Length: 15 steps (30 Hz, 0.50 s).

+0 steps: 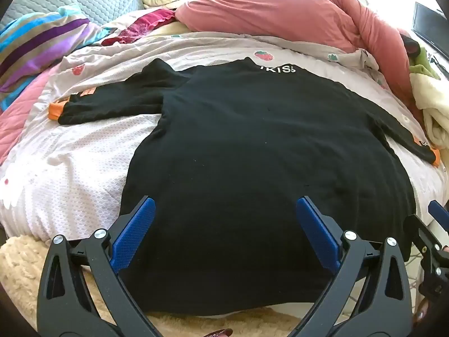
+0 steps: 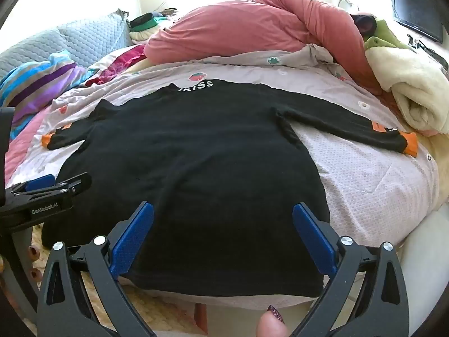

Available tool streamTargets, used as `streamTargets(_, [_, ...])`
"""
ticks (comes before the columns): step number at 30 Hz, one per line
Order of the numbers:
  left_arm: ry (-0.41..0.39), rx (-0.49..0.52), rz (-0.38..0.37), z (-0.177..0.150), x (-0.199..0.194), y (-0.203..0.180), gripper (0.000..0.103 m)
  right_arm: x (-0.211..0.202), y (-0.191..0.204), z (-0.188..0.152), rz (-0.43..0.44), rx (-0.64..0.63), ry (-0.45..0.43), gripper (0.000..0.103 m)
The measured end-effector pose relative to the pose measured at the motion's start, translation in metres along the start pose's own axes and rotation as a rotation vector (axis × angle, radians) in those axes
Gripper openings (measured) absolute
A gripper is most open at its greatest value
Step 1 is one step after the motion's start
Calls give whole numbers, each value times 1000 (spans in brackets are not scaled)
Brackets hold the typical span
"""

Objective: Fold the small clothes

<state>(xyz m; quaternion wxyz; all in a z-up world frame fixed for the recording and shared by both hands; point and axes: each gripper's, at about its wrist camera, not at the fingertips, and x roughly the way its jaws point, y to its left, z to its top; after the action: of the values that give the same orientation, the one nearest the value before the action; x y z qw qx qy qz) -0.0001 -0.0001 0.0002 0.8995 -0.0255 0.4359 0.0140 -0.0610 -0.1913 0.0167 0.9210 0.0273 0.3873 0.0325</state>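
A black long-sleeved top (image 1: pixel 252 146) with white lettering at the collar and orange cuffs lies flat on the bed, sleeves spread to both sides. It also shows in the right wrist view (image 2: pixel 196 154). My left gripper (image 1: pixel 226 205) is open and empty, held over the top's hem. My right gripper (image 2: pixel 223 210) is open and empty, over the hem further right. The right gripper shows at the edge of the left wrist view (image 1: pixel 432 241). The left gripper shows at the left of the right wrist view (image 2: pixel 42 193).
A pale quilt (image 1: pixel 84 151) with strawberry prints covers the bed. A pink duvet (image 1: pixel 266 11) lies bunched at the back. A striped blanket (image 1: pixel 36 42) lies at the left, a cream blanket (image 2: pixel 407 90) at the right. A fluffy cream throw (image 1: pixel 16 275) hangs at the near edge.
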Motion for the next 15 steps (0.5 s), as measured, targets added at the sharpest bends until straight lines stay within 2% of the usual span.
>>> streamTargets(7, [3, -5, 2, 7, -1, 1, 95, -2, 5, -1, 25, 14, 18, 99])
streamTargets(15, [-14, -1, 6, 2, -7, 2, 95, -8, 7, -4, 29, -6, -11, 99])
